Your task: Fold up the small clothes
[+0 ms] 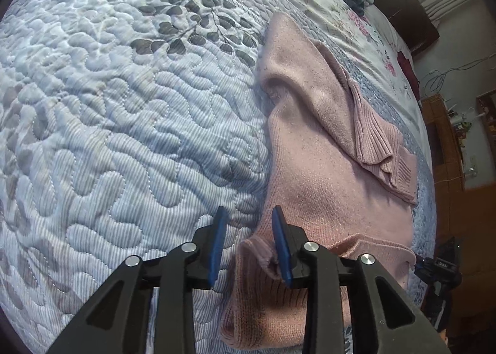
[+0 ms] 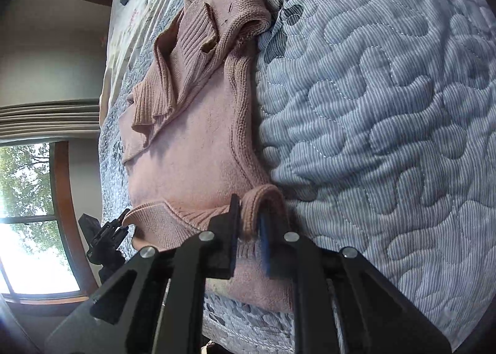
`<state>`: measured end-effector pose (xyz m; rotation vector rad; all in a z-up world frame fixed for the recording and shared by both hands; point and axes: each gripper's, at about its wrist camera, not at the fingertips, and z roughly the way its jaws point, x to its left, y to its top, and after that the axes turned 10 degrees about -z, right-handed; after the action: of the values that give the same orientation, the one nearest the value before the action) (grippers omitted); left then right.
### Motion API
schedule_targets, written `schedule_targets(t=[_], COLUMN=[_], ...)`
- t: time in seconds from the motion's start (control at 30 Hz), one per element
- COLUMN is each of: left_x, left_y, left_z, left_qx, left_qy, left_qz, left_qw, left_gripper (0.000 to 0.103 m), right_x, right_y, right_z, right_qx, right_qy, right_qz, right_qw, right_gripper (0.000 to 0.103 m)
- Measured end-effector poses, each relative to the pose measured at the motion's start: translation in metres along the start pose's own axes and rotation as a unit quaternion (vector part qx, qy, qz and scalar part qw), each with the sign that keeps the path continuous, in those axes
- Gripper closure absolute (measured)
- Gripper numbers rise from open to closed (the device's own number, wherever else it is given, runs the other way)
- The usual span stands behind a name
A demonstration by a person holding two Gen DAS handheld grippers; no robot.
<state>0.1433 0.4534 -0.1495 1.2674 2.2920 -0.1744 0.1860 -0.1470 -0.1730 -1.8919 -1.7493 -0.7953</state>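
Sweater [image 1: 325, 186] hem partly hidden behind left gripper [image 1: 249, 230], jaws apart; right gripper [image 2: 251, 214] clamped on its edge.

Hardly any lettering is showing in either view. In the left wrist view, a small pale marking is sitting on the black device [image 1: 441, 265] at the far right edge, just past the bed's edge, but it is too small and blurred to make out. The same device [image 2: 93, 231] in the right wrist view is showing no legible text.
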Motion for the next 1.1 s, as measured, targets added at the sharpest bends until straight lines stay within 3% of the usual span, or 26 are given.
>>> schedule_targets(t=[0.1, 0.13, 0.23, 0.4, 0.47, 0.6, 0.7, 0.87, 0.93, 1.03, 1.1], left_x=[0.009, 0.012, 0.018, -0.007, -0.024, -0.050, -0.061, -0.064, -0.065, -0.068, -0.070], left_y=[0.002, 0.002, -0.001, -0.013, -0.018, -0.027, -0.028, -0.029, -0.032, -0.039, -0.042], left_z=[-0.017, -0.023, -0.037, -0.039, -0.030, -0.010, 0.005, 0.024, 0.024, 0.024, 0.017], left_qx=[-0.017, -0.022, -0.030, -0.030, -0.021, -0.014, -0.008, 0.020, 0.014, 0.000, -0.009], left_qy=[-0.009, -0.014, -0.016, 0.011, 0.030, 0.061, 0.076, 0.094, 0.095, 0.116, 0.114], left_qz=[-0.012, -0.016, -0.008, 0.078, 0.119, 0.184, 0.209, 0.216, 0.227, 0.246, 0.253], left_qw=[0.9998, 0.9995, 0.9994, 0.9964, 0.9922, 0.9809, 0.9748, 0.9716, 0.9691, 0.9623, 0.9606], left_gripper=[0.069, 0.067, 0.066, 0.063, 0.053, 0.052, 0.051, 0.051, 0.054, 0.079, 0.084], right_x=[0.000, 0.000, -0.005, -0.007, -0.002, 0.015, 0.025, 0.040, 0.044, 0.052, 0.059], right_y=[-0.003, -0.005, -0.008, -0.017, -0.022, -0.029, -0.032, -0.030, -0.028, -0.024, -0.023], right_z=[-0.006, -0.010, -0.028, -0.047, -0.051, -0.051, -0.050, -0.043, -0.040, -0.031, -0.024], right_qx=[-0.004, -0.008, -0.038, -0.055, -0.058, -0.058, -0.056, -0.052, -0.050, -0.042, -0.036], right_qy=[0.005, 0.006, -0.022, -0.024, -0.033, -0.055, -0.065, -0.070, -0.077, -0.098, -0.116], right_qz=[-0.003, -0.003, 0.001, -0.007, -0.022, -0.056, -0.077, -0.103, -0.114, -0.136, -0.156], right_qw=[1.000, 1.000, 0.999, 0.998, 0.998, 0.995, 0.993, 0.991, 0.989, 0.985, 0.980], right_gripper=[0.086, 0.079, 0.042, 0.043, 0.043, 0.043, 0.043, 0.043, 0.043, 0.043, 0.043])
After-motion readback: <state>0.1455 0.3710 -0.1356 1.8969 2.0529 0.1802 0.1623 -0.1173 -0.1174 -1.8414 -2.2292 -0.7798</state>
